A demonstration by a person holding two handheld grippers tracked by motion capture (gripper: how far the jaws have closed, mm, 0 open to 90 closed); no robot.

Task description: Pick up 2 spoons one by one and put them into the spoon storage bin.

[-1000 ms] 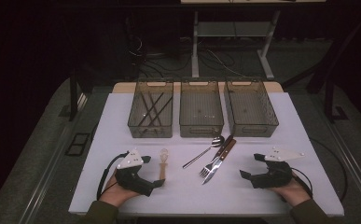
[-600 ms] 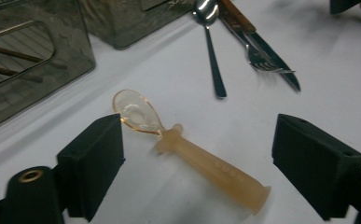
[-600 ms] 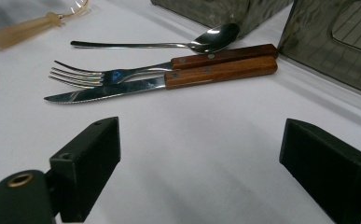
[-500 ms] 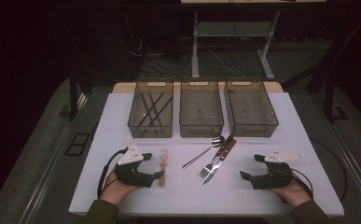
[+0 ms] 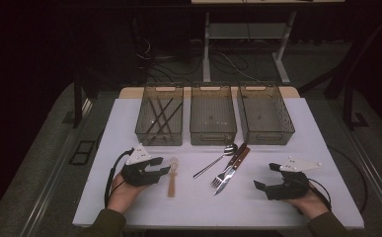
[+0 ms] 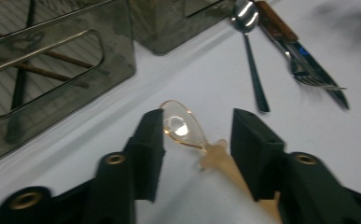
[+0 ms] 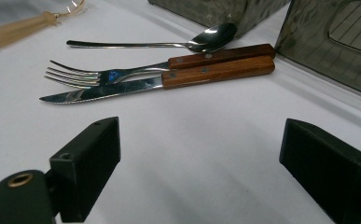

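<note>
Landmark: middle bin (image 5: 213, 114), the centre one of three smoky see-through bins standing in a row at the far side of the white table (image 5: 129, 207).
Left bin (image 5: 159, 116): just left of the middle bin; several dark thin sticks (image 5: 160, 114) lie crossed on its floor, also seen through its wall in the left gripper view (image 6: 33, 65).
Middle bin contents: only its ribbed floor can be made out.
Right bin (image 5: 265, 112): just right of the middle bin; its ribbed floor is all I can make out.
Plastic spoon (image 5: 172, 176): amber and see-through, lying on the table nearer the person than the middle bin and to its left, bowl toward the bins.
Left gripper (image 5: 163, 171): jaws parted, one on each side of the plastic spoon's neck (image 6: 201, 149); whether either jaw touches it cannot be told.
Metal spoon (image 5: 216, 160): on the table just in front of the middle bin, bowl nearest the bin.
Fork (image 5: 228, 168): wooden handle, beside the metal spoon, tines toward the person.
Knife (image 5: 233, 170): wooden handle, lying against the fork (image 7: 122, 74).
Right gripper (image 5: 267, 177): jaws wide apart over bare table, holding nothing, in front of the middle bin and well to its right; the cutlery lies beyond its jaws.
</note>
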